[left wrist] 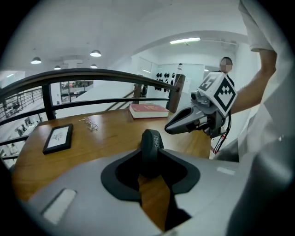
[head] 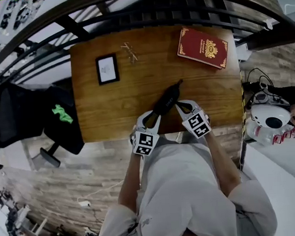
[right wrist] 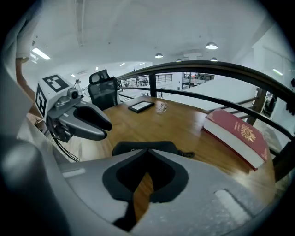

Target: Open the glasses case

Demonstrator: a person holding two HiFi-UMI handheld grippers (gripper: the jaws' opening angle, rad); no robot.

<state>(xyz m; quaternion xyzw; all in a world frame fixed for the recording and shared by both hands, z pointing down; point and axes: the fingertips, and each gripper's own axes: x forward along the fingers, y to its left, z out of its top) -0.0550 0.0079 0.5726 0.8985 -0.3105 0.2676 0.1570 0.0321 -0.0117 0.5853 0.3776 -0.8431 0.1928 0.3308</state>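
Firmly, left claw clamps the glasses case end; right claw, closed, touches its side.

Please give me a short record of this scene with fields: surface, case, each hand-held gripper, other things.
surface: wooden table
case: black glasses case, looks closed, near the table's front edge
left hand-held gripper: jaws shut on the case's near end
right hand-held gripper: jaws together, tips at the case; contact unclear
other things: red book, picture frame, eyeglasses, all farther back
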